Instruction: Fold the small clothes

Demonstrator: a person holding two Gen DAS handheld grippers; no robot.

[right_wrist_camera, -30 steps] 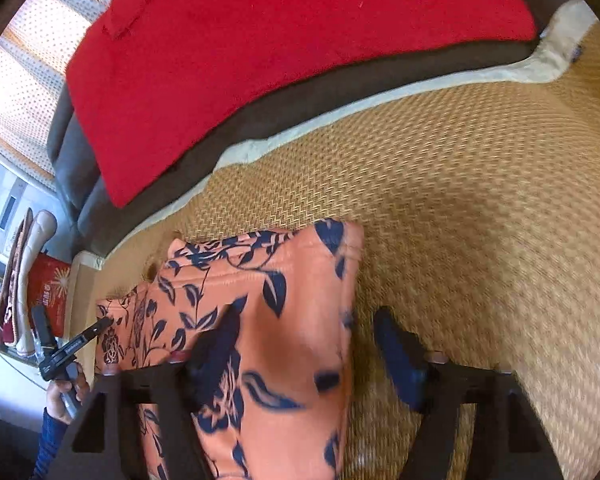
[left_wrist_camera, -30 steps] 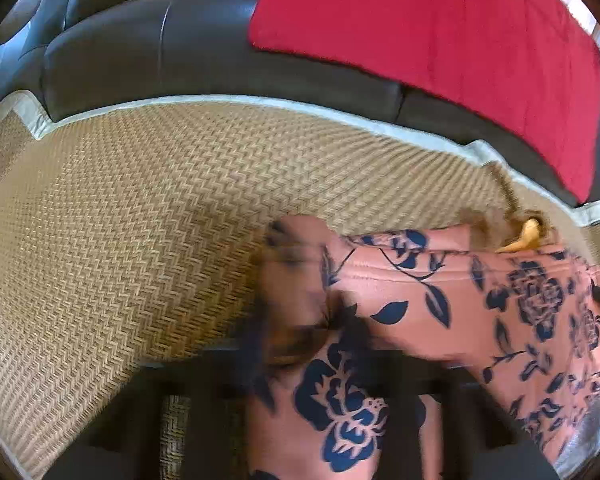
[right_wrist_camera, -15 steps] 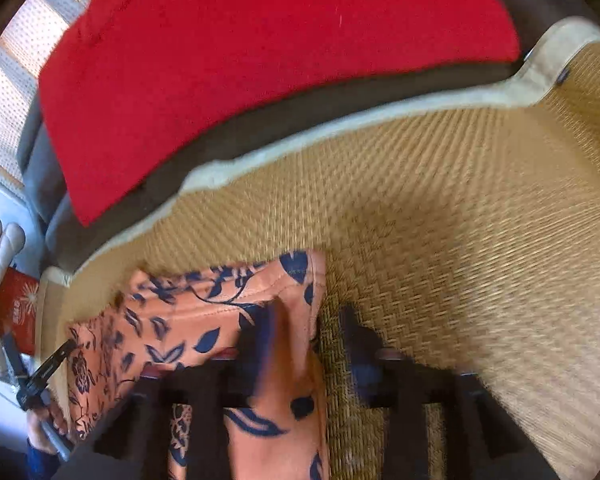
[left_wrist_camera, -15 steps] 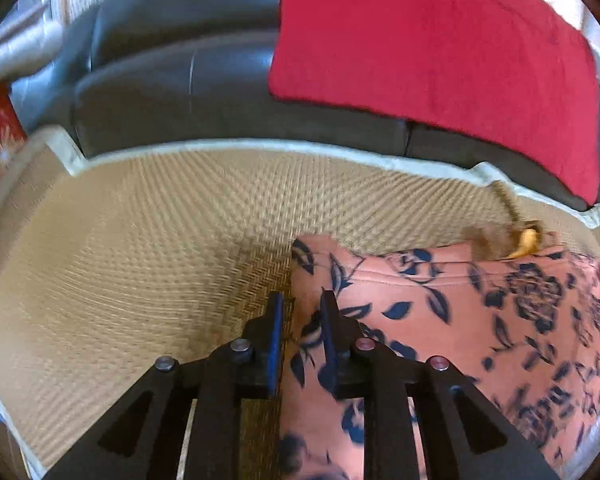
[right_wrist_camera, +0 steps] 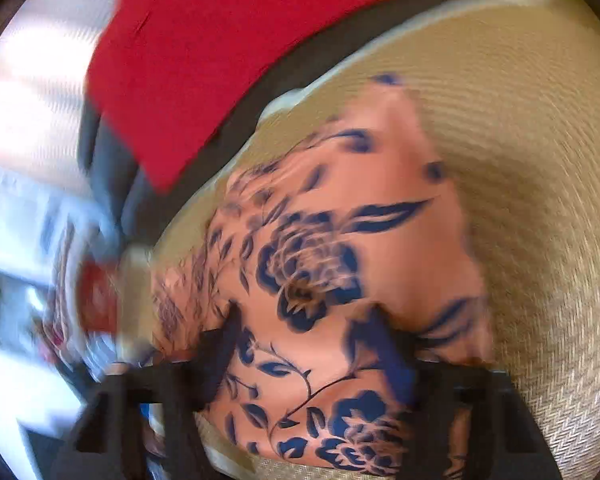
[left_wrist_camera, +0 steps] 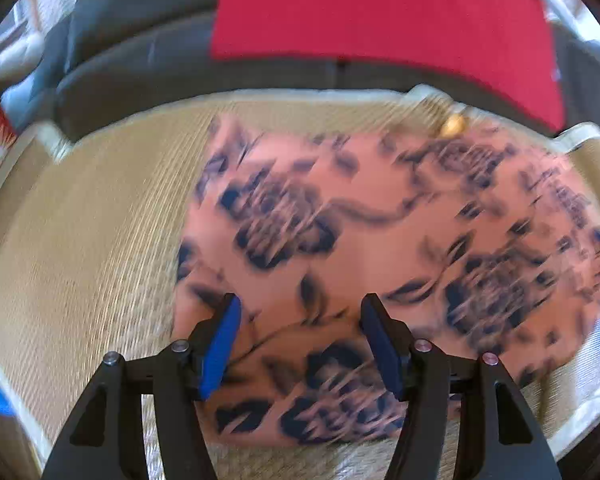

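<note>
A salmon-pink garment with dark blue flowers (left_wrist_camera: 380, 248) lies spread on a woven straw mat (left_wrist_camera: 92, 240); it also shows in the right wrist view (right_wrist_camera: 340, 240). My left gripper (left_wrist_camera: 300, 320) is open and hangs above the garment's near left part, holding nothing. My right gripper (right_wrist_camera: 300, 324) is open above the garment's near part, holding nothing. Both views are blurred by motion.
A dark leather sofa back (left_wrist_camera: 148, 60) runs behind the mat, with a red cloth (left_wrist_camera: 380, 12) draped over it. The red cloth (right_wrist_camera: 228, 48) also shows in the right wrist view. The mat's pale border (left_wrist_camera: 580, 136) shows at the right.
Both grippers have opened, let go of the garment and pulled back above it. The garment now lies flatter and wider on the mat.
</note>
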